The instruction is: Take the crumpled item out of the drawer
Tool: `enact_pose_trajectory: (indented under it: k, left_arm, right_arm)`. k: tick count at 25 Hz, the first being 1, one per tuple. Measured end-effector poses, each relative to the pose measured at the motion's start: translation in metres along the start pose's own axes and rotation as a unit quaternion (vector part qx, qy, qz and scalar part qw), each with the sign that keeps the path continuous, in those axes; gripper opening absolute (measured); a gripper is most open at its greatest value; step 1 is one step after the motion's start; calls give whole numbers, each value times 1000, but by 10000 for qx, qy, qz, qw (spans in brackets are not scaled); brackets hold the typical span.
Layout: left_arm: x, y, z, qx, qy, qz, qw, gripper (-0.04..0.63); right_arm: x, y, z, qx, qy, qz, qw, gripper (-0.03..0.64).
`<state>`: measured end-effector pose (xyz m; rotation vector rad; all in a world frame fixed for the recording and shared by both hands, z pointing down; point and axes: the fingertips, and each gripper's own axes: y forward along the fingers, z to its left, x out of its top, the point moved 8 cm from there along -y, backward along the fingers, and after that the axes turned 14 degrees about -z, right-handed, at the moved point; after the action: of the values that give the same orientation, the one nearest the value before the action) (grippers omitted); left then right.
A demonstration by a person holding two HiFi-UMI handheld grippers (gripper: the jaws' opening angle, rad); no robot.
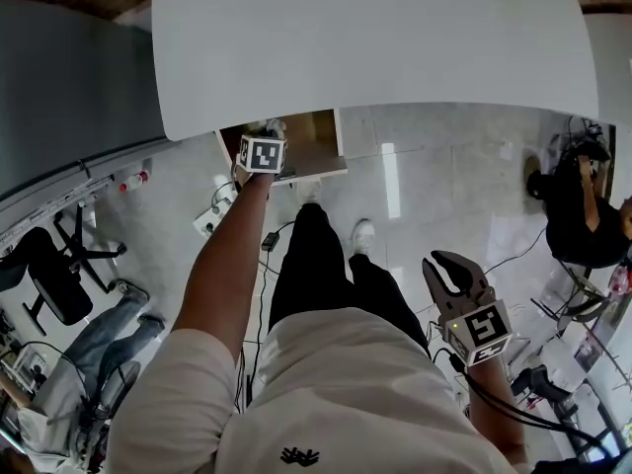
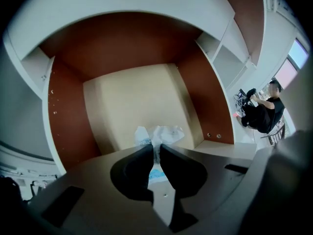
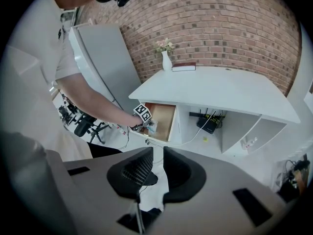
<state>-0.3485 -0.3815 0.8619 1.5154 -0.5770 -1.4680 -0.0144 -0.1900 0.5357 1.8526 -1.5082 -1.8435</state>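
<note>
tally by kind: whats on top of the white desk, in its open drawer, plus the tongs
vase: 1
book: 1
crumpled item: 1, in the drawer, pinched by the left tongs
tongs: 2, the left tongs and the right tongs
total: 5

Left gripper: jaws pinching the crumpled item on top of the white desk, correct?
No, not on top. The left gripper pinches the crumpled item inside the open drawer under the white desk, as the left gripper view shows.
</note>
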Motion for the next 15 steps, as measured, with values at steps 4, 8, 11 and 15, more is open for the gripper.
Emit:
enact_pose_trajectory:
  k: [4,8,11,15]
  left_arm:
    - [7,-24,-10,12,-44,-167,9999,54]
    - [19,-60,-18,159,-46,-541,9984,52]
    - [24,-98,-42,221,-101,-733,9970,51]
    - [29,-136,-63,261,-139,-910,9954,51]
  right_arm:
    - [-1,-14,3,24,-22,-182,9998,84]
    - [-4,-36,8,40,-111,-410,9991,77]
    - [-10,-69,10,50,-159,-591,9981,67]
    - [-17,-94,10,110,-192,-771,9968,63]
